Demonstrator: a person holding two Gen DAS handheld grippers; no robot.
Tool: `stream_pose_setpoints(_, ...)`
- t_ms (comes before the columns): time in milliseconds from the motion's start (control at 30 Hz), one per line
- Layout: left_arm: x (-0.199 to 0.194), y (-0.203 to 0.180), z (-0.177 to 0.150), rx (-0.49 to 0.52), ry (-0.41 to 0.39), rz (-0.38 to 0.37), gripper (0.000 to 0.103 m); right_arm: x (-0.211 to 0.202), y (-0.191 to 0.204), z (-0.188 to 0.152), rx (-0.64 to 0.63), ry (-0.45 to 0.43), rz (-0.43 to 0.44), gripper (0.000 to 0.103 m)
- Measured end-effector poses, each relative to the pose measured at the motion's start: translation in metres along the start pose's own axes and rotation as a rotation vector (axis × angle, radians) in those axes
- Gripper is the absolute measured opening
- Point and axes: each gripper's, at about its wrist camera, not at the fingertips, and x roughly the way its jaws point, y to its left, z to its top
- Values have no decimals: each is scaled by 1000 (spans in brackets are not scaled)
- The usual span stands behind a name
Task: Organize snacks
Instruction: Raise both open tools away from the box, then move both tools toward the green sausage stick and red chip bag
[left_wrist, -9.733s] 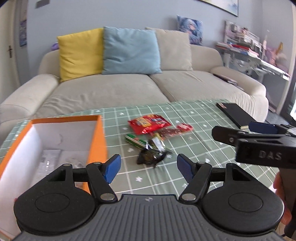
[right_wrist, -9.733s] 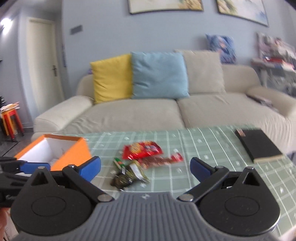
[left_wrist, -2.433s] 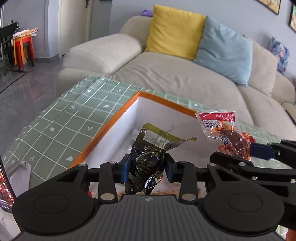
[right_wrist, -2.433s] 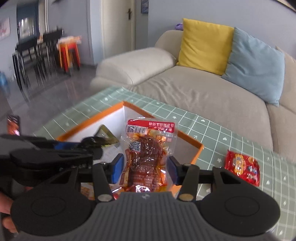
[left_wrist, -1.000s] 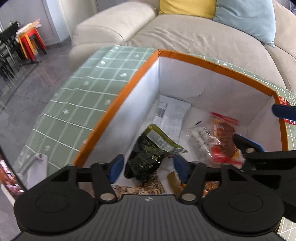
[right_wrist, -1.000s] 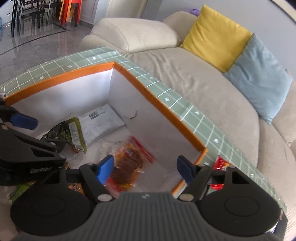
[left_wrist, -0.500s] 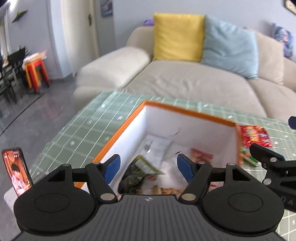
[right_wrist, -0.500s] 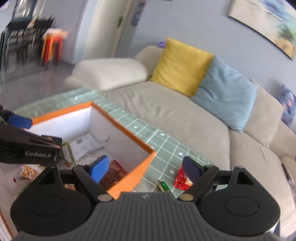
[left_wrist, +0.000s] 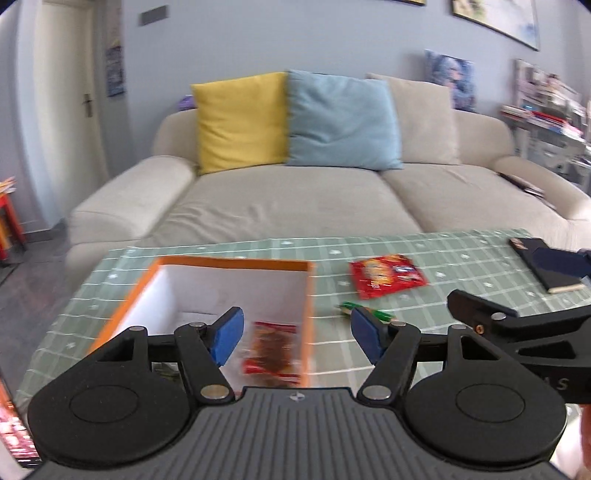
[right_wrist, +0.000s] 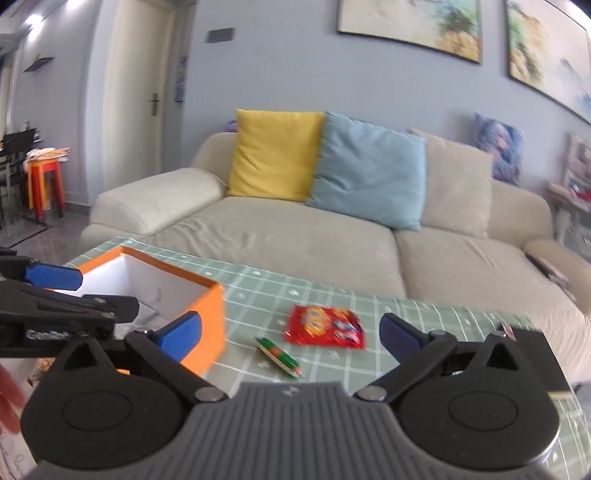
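Left gripper (left_wrist: 295, 334) spread wide, holding nothing, low in the left wrist frame above the near right corner of the orange box (left_wrist: 309, 291). Inside the box, at lower centre, a red meat-snack packet (left_wrist: 271, 352), blurred. On the green checked tablecloth (left_wrist: 461, 266), right of the box: a red snack bag (left_wrist: 388, 275) lying flat, and just below it a green candy stick (left_wrist: 365, 314), partly behind the right blue pad. Black notebook (left_wrist: 546, 267) at far right edge.

Right gripper (right_wrist: 290, 332) likewise splayed and empty, framing the red bag (right_wrist: 325, 326) and green stick (right_wrist: 280, 352) at centre of its view. Box (right_wrist: 207, 317) at left, apart from both snacks. Beige sofa (right_wrist: 295, 236) with yellow cushion (right_wrist: 275, 153) and blue cushion (right_wrist: 369, 171) across the upper half.
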Motion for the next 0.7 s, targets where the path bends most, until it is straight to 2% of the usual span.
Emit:
stream_pose_setpoints(133,6,-25,-4,41,13,-14,77,-4,-28,-17,39,15,-41,99)
stream_pose_setpoints(233,13,-37,-5,33,38,-51,77,-2,-45,-28,62,26,-105,99)
stream_pose_setpoints(333,20,-49,-4,41,34,-90,77,4,-63,-35,105,43,-133,99)
stream_pose_setpoints(533,41,-69,-1,62,75,-197,85,26,-88,-45,168,86,-130,99)
stream_pose_setpoints(700,66,-76,1,67,130,-212,87,48,-107,-56,189,136,-108,99)
